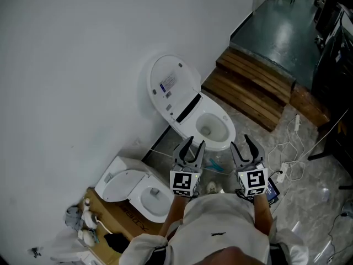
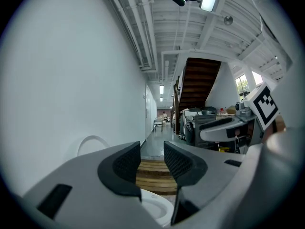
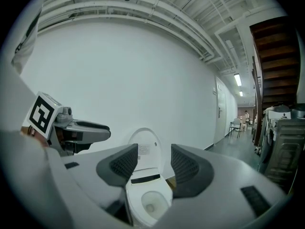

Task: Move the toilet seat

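**Head view.** Two toilets, two grippers, one flight of wooden steps.
- The first toilet stands against the white wall with its lid raised.
- The toilet seat seems to lie flat on the bowl, though it is hard to tell from the rim at this angle.
- The second toilet rests on a cardboard box at lower left. The box is partly hidden by clutter and cut off by the frame edge.
- The left gripper and right gripper hover side by side just in front of the first toilet's bowl, touching nothing.
- Loose cables lie on the floor at right.

**Left gripper view.**
- The left gripper's jaws stand moderately apart, with nothing between them.
- Through the gap show the wooden steps and, below them, part of the white bowl, which the jaws cut off.
- The right gripper shows at the right edge, with its marker cube.

**Right gripper view.**
- The right gripper's jaws are likewise moderately apart and hold nothing.
- The first toilet is framed in the gap beyond the jaws, apart from them, with the lid upright against the wall and the seat low around the bowl opening.
- The left gripper shows at the left.
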